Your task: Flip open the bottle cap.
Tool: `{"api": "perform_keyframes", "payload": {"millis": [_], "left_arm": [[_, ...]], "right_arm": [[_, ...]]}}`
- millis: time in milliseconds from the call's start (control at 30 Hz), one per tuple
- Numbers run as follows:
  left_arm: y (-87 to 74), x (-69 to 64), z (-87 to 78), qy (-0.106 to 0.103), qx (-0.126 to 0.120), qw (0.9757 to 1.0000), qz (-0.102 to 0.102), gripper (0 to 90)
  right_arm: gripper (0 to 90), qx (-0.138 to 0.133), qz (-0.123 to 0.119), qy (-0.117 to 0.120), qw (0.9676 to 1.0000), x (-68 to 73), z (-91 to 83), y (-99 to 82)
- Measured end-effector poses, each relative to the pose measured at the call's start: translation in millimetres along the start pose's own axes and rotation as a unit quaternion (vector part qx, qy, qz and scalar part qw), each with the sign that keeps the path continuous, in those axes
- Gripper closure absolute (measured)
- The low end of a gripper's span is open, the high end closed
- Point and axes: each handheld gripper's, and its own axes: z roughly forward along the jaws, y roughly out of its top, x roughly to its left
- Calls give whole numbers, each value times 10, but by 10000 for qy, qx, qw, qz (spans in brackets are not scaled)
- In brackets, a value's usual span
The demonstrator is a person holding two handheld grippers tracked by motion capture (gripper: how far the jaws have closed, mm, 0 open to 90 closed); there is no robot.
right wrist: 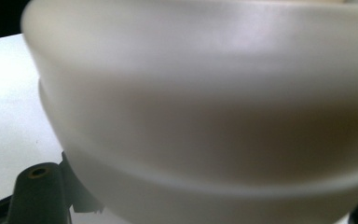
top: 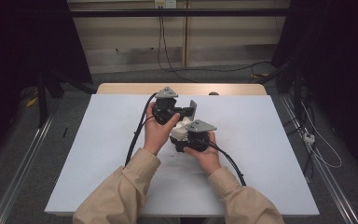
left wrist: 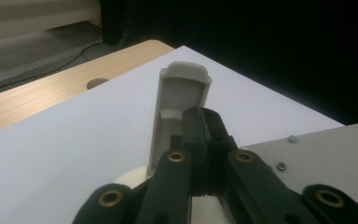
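Note:
Over the middle of the white table top both hands hold their grippers close together. My left gripper is shut on the edge of an upright, pale flat flap. In the left gripper view that flap stands hollow-faced with a rounded cap, just past the closed left gripper. Below it, my right gripper is against a white rounded body. The rounded body looms blurred right in front of the right gripper view and hides the jaw tips. Flap and body appear joined.
A bare wooden strip with a small round hole runs along the table's far edge. Black cables trail from both grippers across the sheet. Metal rails lie on the floor on both sides.

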Motion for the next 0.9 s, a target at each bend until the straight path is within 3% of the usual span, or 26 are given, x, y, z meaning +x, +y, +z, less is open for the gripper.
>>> {"api": "perform_keyframes", "payload": {"millis": [900], "left_arm": [[20,-12,130,-33,61,10000,35,900]], "right_arm": [[186,9,-1,1,10000,-1,0,1]]}}
